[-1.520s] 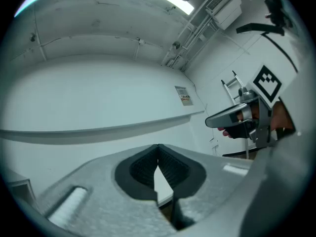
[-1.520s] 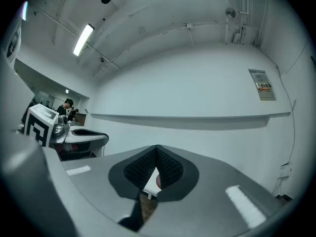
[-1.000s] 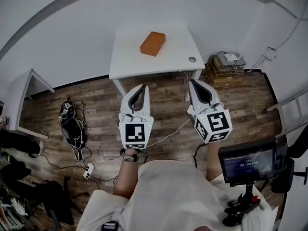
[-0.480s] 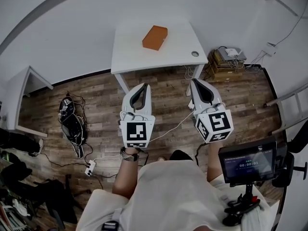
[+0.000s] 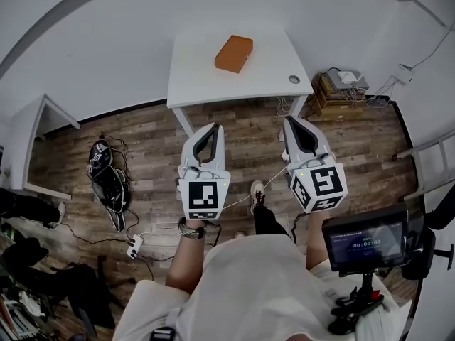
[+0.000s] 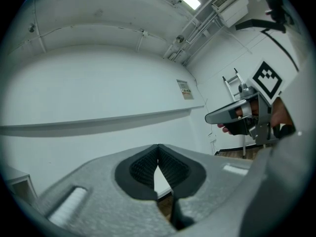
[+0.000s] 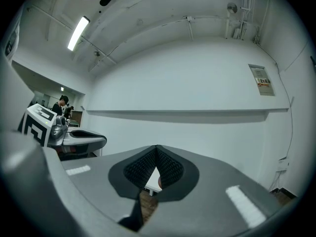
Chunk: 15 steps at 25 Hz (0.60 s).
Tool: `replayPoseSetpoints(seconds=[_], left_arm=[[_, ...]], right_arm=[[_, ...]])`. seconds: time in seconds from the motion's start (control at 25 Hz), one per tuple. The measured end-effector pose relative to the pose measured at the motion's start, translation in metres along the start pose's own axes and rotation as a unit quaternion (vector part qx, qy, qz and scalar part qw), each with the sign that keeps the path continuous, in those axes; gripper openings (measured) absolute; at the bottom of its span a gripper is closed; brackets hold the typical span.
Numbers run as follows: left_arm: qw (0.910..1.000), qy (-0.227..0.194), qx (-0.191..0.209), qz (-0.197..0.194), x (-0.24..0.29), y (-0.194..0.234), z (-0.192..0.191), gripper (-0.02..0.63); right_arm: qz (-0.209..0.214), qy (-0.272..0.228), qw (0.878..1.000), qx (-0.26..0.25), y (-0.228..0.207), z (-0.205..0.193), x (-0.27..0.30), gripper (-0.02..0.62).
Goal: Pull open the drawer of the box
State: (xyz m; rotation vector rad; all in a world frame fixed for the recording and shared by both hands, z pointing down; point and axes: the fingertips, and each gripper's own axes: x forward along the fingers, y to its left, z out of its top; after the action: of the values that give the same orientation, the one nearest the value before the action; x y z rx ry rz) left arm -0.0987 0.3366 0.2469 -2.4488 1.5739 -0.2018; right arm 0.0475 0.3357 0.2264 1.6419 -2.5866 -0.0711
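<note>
- Head view: an orange box (image 5: 234, 53) lies slantwise on the far part of a white table (image 5: 206, 84) that stands against the wall. Its drawer cannot be made out from here.
- The left gripper (image 5: 209, 130) and the right gripper (image 5: 293, 123) are held side by side over the wooden floor (image 5: 142, 133). Both point toward the table, short of its near edge and well apart from the box.
- A shoe (image 5: 256, 190) shows on the floor between the two grippers. A small screen (image 5: 366, 241) on a stand is at the lower right, a stack of wooden crates (image 5: 330, 98) stands just right of the table, and a tangle of cables (image 5: 106, 183) lies at the left.
- Left gripper view: the left gripper's jaws are pressed together at their tips and pinch nothing. Only a sliver of the white table shows through the narrow gap lower down. The right gripper, held by a hand (image 6: 276, 120), appears at the right edge, in front of a ladder (image 6: 232, 85).
- Right gripper view: the right gripper's jaws likewise meet at the tips, with nothing held. Through the gap below them a piece of the table and a small orange-brown patch are visible. The left gripper shows at the left edge, and a person (image 7: 61, 105) stands far behind it.
</note>
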Motion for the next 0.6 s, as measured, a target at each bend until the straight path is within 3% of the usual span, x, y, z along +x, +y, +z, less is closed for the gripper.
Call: replayPoseSetpoints(seconds=[0.6], left_arm=[[0.9999,0.004,0.006,0.009,0.09,0.033,-0.013,0.006]], right_arm=[[0.0,0.001,1.0,-0.026,-0.043,-0.001,0.09,0.002]])
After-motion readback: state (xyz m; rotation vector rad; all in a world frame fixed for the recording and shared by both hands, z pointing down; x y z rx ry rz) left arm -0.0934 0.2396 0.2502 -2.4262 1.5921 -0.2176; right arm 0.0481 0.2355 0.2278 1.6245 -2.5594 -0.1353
